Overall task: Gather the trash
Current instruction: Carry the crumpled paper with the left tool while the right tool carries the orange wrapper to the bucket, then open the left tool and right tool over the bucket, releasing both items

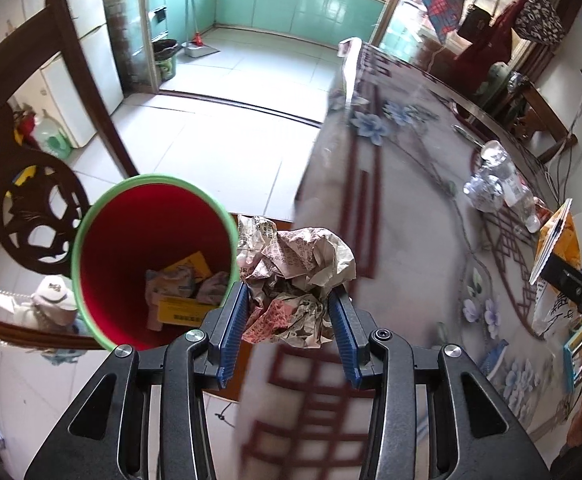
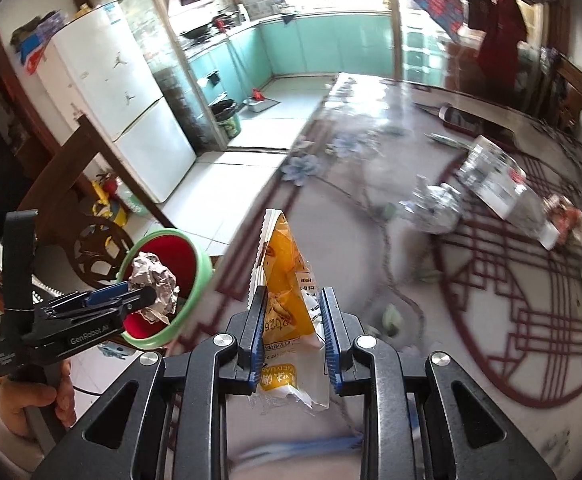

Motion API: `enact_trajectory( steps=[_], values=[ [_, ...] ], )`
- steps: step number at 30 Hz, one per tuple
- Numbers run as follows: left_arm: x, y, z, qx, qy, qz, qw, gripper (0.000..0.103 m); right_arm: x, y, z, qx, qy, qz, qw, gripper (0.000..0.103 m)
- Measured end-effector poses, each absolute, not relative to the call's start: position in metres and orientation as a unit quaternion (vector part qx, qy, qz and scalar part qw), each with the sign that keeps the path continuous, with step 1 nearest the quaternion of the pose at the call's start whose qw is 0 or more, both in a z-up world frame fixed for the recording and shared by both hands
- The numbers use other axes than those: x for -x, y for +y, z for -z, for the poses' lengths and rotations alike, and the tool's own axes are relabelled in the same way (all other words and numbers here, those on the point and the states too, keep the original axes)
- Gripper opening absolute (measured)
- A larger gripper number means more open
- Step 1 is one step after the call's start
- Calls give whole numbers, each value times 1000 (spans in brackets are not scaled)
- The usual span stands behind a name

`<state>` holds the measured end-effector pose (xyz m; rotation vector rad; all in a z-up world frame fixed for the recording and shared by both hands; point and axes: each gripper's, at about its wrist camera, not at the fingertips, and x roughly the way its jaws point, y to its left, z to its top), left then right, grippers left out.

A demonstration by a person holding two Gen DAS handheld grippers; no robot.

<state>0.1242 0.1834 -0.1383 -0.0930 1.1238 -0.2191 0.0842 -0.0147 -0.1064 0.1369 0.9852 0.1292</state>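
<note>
1. While the left gripper (image 1: 289,316) is pinching a crumpled newspaper ball (image 1: 295,280) between its pads, the red bin (image 1: 147,256) is sitting just left of its fingers, rim nearly touching the paper
2. Nipping an upright orange snack wrapper (image 2: 289,300), the right gripper (image 2: 293,336) is trailing farther from that bin, so the left looks first to drop

Crumpled newspaper ball (image 1: 297,284), grey print with a pink patch, wedged between the left fingers (image 1: 235,320). Red bin (image 1: 153,258), green rim, upright just left of them, wrappers inside. Yellow snack packet (image 2: 287,296), clear-edged, upright between the right fingers (image 2: 257,328).
</note>
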Motion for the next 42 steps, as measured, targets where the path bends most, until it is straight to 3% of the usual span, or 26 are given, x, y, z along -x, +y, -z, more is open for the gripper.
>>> enact_trajectory(
  steps=[15, 42],
  values=[
    [-149, 265, 163, 73, 548, 28, 833, 41, -138, 85, 104, -28, 464, -149, 873, 22],
    [-202, 309, 242, 93, 614, -38, 783, 46, -192, 196, 158, 13, 503, -255, 826, 22]
  ],
)
